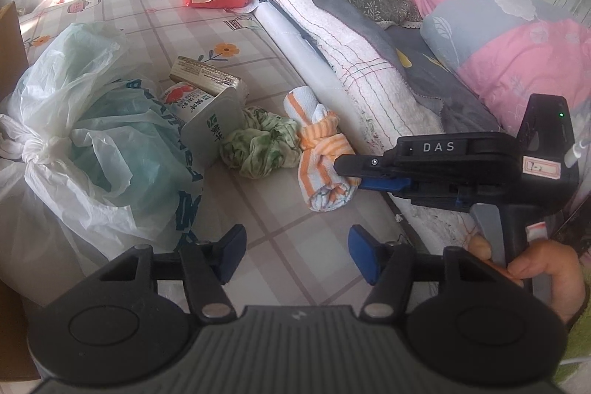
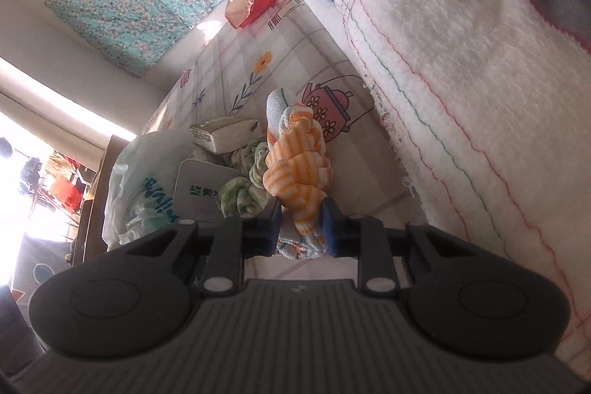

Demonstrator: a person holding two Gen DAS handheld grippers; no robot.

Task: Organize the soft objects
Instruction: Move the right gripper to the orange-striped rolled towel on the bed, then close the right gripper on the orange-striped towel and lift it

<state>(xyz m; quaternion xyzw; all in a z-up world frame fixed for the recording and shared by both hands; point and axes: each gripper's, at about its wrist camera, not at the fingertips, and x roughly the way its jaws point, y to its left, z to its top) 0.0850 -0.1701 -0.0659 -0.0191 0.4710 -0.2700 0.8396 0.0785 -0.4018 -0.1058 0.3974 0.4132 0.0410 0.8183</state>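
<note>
The orange-striped cloth [image 1: 325,154], knotted into a soft bundle, lies on the checked sheet [image 1: 258,220] at the white blanket's [image 1: 369,69] edge, with a green crumpled cloth [image 1: 258,146] touching it at nine o'clock; the right gripper [image 2: 301,228] is clamped on its near end; the left gripper [image 1: 295,252] hangs apart and empty at six o'clock. Likely light, limp and compressible; gripping the dense knot should hold best.

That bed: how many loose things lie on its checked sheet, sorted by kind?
Knotted cloths: 2, orange-striped towel and green-patterned cloth
Plastic bags: 2, clear bag and printed bag
Packets and boxes: 4
Total: 8
</note>
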